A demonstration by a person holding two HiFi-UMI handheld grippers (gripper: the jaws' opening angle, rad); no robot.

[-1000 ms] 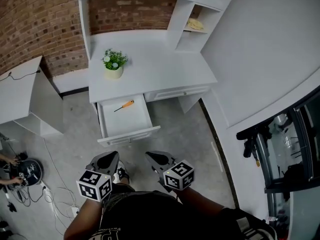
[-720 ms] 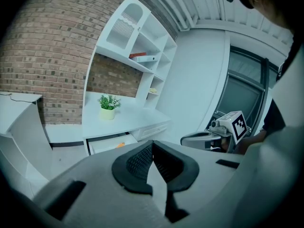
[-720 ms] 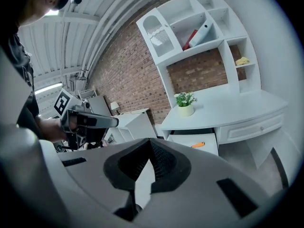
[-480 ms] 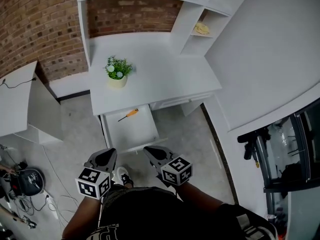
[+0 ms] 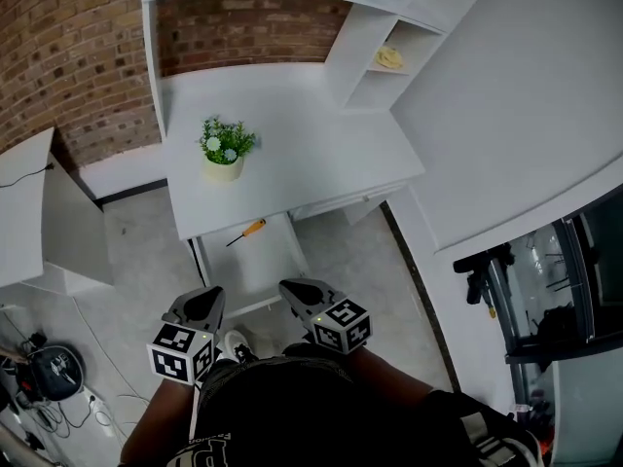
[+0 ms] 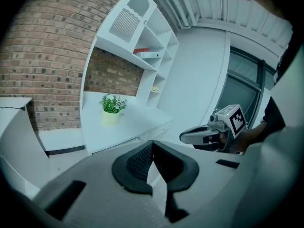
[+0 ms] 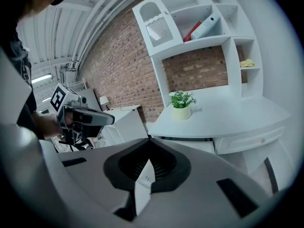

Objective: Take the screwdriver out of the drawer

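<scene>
An orange-handled screwdriver [image 5: 245, 232] lies in the open white drawer [image 5: 255, 272] under the white desk [image 5: 292, 154]. Both grippers hang low in front of the drawer, short of it and apart from the screwdriver. My left gripper [image 5: 204, 298] [image 6: 152, 144] is shut with nothing in it. My right gripper [image 5: 290, 290] [image 7: 149, 141] is also shut and empty. Each gripper view shows the other gripper off to the side, the right gripper [image 6: 190, 137] and the left gripper [image 7: 107, 120]. The screwdriver does not show in either gripper view.
A potted plant [image 5: 226, 149] [image 7: 181, 103] stands on the desk above the drawer. A shelf unit [image 5: 389, 56] rises at the back right. A second white desk [image 5: 29, 212] is at the left, cables and a round device [image 5: 49, 373] on the floor, black equipment [image 5: 555, 309] at the right.
The person has stepped closer to the desk, so the drawer and screwdriver now lie nearer the gripper tips. Both grippers stay shut and empty.
</scene>
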